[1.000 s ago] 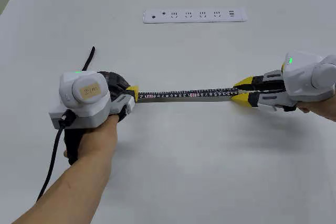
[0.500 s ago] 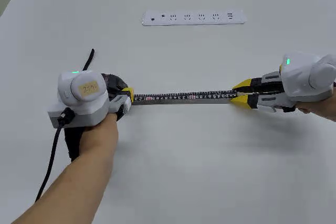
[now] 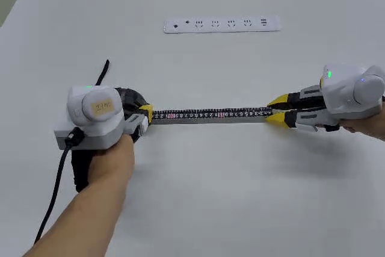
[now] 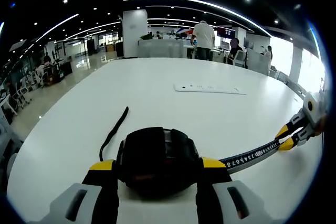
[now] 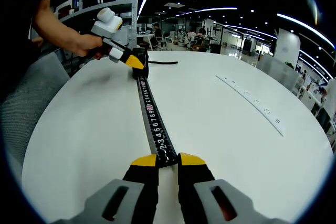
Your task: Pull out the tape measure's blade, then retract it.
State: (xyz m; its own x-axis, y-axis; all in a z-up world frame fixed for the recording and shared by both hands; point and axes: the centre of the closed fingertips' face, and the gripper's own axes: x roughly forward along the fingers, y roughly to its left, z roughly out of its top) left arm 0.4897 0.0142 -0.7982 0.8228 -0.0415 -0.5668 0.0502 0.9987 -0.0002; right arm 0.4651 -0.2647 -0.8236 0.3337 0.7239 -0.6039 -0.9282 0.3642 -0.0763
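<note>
The person is holding the left gripper [image 3: 144, 114] low over the white surface [image 3: 228, 197], its yellow-tipped fingers [image 4: 103, 165] clamping the black tape measure case [image 3: 129, 102] from both sides; the case is sitting on the surface just ahead of the left hand [image 3: 111, 157], with a thin black strap [image 3: 102, 71] trailing away toward the far side; the blade [image 3: 210, 114] is stretching out of the case in a straight line, numbers facing up, lying on or just above the surface (I cannot tell which from here); at its far end the right gripper [image 3: 278, 110] is pinching the blade's tip, its fingers drawn narrow around it; the two grippers are facing each other along the blade, well apart; a white power strip [image 3: 221, 24] is lying farther back, well apart from the tape; a black cable [image 3: 57, 179] is hanging from the rear of the left gripper.
</note>
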